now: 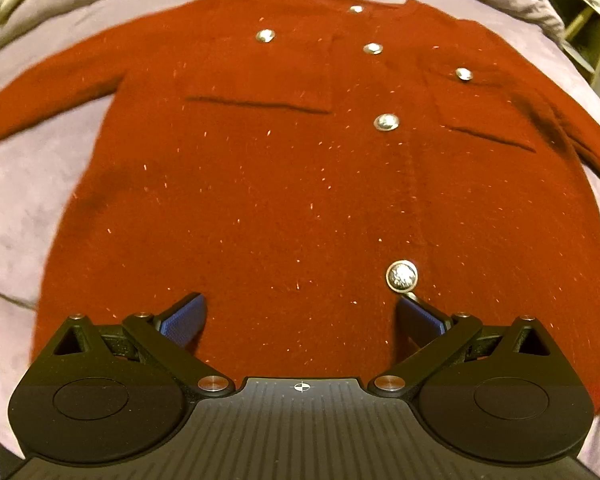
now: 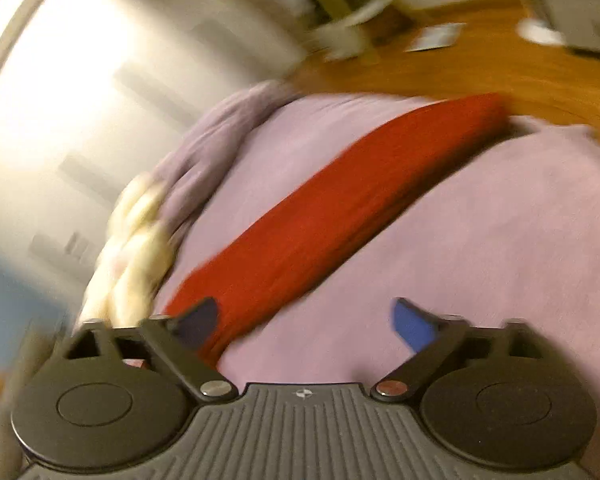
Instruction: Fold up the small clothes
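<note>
Cardigan, red knit with glinting flecks, spread flat and front-up on a lilac bedcover; body fills the middle of the left wrist view, hem nearest, neckline far. Six silver buttons visible: four down the front placket, right of centre, and one on each of two chest pockets. One sleeve runs out to the left, the other off to the right.

Left gripper: jaws wide apart, blue pads over the near hem area, nothing held between them; the lowest button lies just beside the right pad. Whether the pads touch the knit cannot be told.

Right gripper: view strongly blurred. Jaws well open, nothing gripped; bare bedcover shows between the blue pads. A red sleeve stretches diagonally from just beside the left pad away to the far right, over the lilac cover.

Cream plush item: left of the sleeve, at the cover's rumpled edge.

Wooden floor: beyond the bed, far right.
</note>
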